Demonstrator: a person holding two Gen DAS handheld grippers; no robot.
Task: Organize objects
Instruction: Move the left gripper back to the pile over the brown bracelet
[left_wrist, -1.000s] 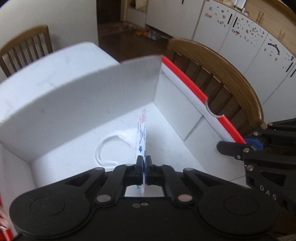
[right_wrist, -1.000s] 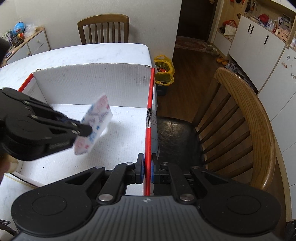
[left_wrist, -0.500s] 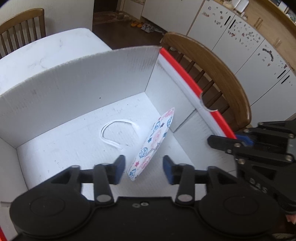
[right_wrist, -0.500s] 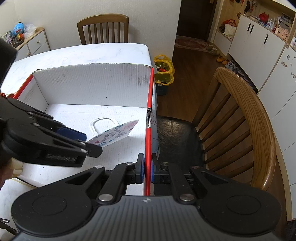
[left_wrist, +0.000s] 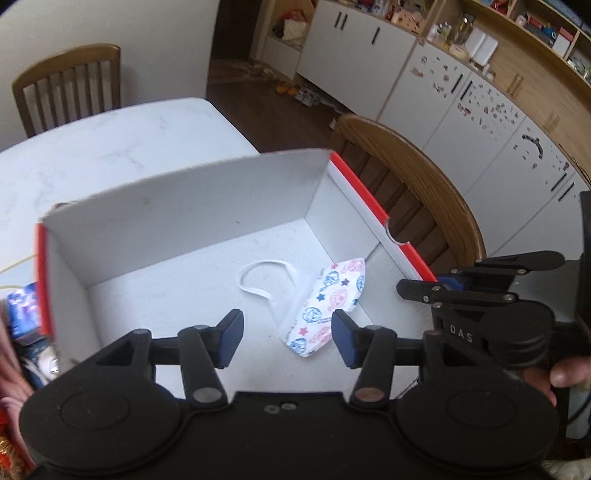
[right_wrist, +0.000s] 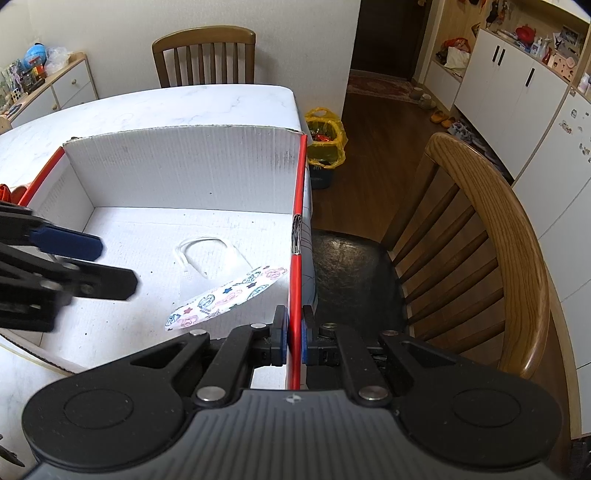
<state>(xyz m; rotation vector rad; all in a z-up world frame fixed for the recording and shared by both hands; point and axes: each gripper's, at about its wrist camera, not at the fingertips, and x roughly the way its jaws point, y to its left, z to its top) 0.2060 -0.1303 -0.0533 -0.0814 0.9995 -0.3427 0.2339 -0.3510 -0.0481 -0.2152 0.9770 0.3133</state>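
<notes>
A white cardboard box (right_wrist: 177, 170) with red outer faces stands open on the white marbled surface (right_wrist: 192, 103), its right wall running along the surface's right edge beside a wooden chair (right_wrist: 491, 236).

The face mask (left_wrist: 327, 302), white with blue and pink printed figures and stars, lies on the box floor near the right wall, toward the near right corner. Its white ear loop (left_wrist: 266, 275) curls out flat on the floor to its left.

The left gripper (left_wrist: 286, 338) hangs above the box floor with its jaws apart; they have just been opening, and nothing is pressed between the blue pads (left_wrist: 231, 338). In the left wrist view the mask shows in the gap between them, but it rests on the floor below, free of both fingers. From the right wrist view this gripper (right_wrist: 110, 266) enters at the left, clear of the mask.

The right gripper (right_wrist: 293, 332) has its jaws closed tight on the red top edge of the box's right wall (right_wrist: 297, 258), one pad on each side, near the box's near right corner. A fingertip (left_wrist: 567, 374) of the person's hand shows behind it in the left wrist view.

Some blue packaged items (left_wrist: 22, 314) sit outside the box's left wall, too blurred to make out.
</notes>
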